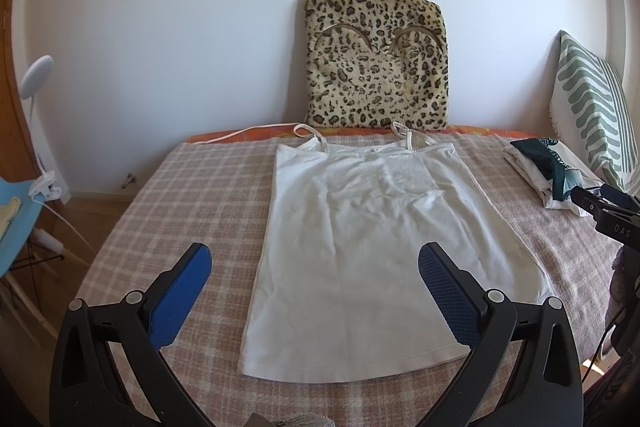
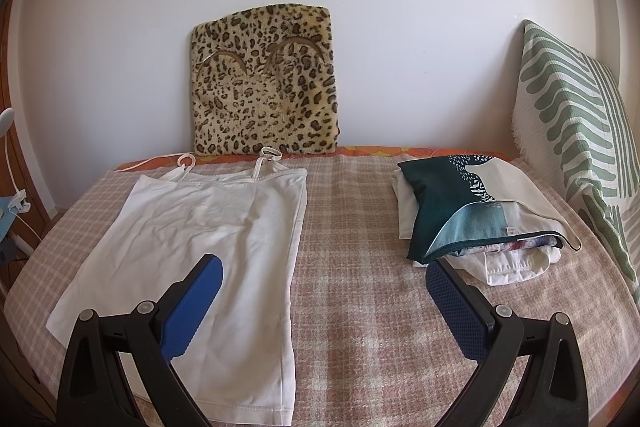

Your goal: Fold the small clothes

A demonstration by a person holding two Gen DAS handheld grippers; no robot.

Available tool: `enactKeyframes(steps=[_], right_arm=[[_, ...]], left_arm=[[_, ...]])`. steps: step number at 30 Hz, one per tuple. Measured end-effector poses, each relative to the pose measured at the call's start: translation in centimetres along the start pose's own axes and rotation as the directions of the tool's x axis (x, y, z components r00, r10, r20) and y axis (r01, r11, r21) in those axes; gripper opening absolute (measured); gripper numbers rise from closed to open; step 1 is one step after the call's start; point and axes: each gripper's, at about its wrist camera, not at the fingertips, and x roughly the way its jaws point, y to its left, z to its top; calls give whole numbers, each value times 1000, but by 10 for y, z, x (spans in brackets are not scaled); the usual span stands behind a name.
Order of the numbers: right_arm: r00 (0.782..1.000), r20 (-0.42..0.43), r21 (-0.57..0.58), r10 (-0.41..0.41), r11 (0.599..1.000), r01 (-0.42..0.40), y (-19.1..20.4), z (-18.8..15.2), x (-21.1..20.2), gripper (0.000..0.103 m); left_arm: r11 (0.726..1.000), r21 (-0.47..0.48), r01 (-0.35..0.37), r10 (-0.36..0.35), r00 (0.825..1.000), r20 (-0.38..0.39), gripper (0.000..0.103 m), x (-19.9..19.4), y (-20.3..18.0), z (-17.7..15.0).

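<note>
A white strappy top [image 1: 360, 247] lies flat and spread out on the checked blanket [image 1: 192, 195], straps toward the wall, hem toward me. It also shows in the right wrist view [image 2: 208, 251] at the left. My left gripper [image 1: 314, 263] is open and empty, held above the top's lower half. My right gripper [image 2: 324, 279] is open and empty, held above the blanket [image 2: 360, 267] just right of the top. Part of the right gripper's body [image 1: 608, 215] shows at the right edge of the left wrist view.
A leopard-print cushion [image 1: 376, 63] leans on the wall behind the top. A pile of folded clothes under a teal and cream cloth [image 2: 472, 203] sits at the right. A green-striped pillow [image 2: 576, 131] stands at the far right. A blue chair [image 1: 16, 219] is off the bed's left side.
</note>
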Motion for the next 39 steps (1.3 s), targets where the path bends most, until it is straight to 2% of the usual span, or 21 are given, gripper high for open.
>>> enactKeyframes(steps=[20, 31, 39], right_arm=[[1000, 11, 2, 14, 1000, -14, 5, 1, 2, 103], [997, 23, -15, 76, 997, -76, 34, 8, 10, 103], [992, 6, -27, 123, 992, -123, 56, 18, 27, 101]], left_arm=[[1000, -9, -5, 5, 1000, -8, 103, 6, 10, -5], [991, -114, 71, -80, 994, -79, 103, 21, 43, -21], [995, -90, 41, -55, 987, -154, 91, 39, 54, -35]])
